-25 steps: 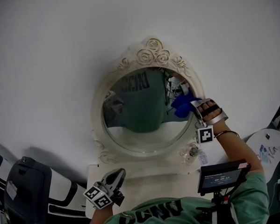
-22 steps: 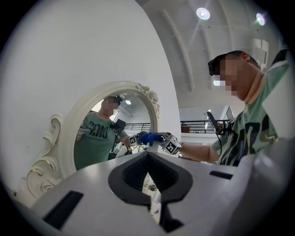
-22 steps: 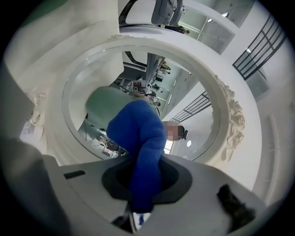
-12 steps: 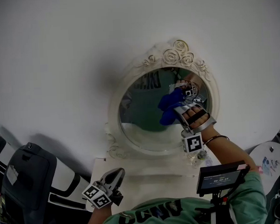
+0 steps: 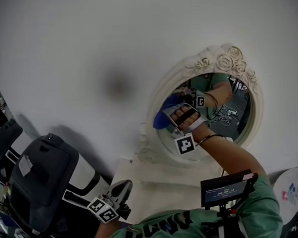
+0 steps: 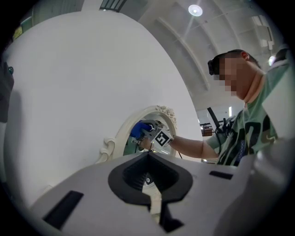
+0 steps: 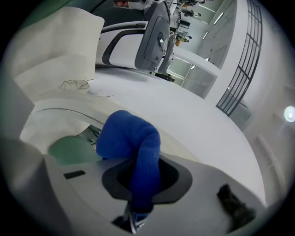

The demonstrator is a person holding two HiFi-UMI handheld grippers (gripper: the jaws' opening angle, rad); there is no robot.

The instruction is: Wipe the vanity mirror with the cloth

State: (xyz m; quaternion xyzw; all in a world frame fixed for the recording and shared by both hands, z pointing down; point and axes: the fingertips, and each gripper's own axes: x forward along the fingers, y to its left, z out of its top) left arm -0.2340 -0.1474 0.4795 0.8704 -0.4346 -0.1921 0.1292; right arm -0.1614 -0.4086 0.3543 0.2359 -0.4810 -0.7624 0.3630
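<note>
Blue cloth [image 5: 164, 118] is pinched in the jaws of our right gripper [image 5: 174, 111] at the mirror [image 5: 228, 121] edge, while our left gripper [image 5: 122, 188] has jaws together, empty.

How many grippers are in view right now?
2. The right gripper, shut on the blue cloth, is at the mirror's left edge; the left gripper hangs shut and empty below the mirror.
</note>
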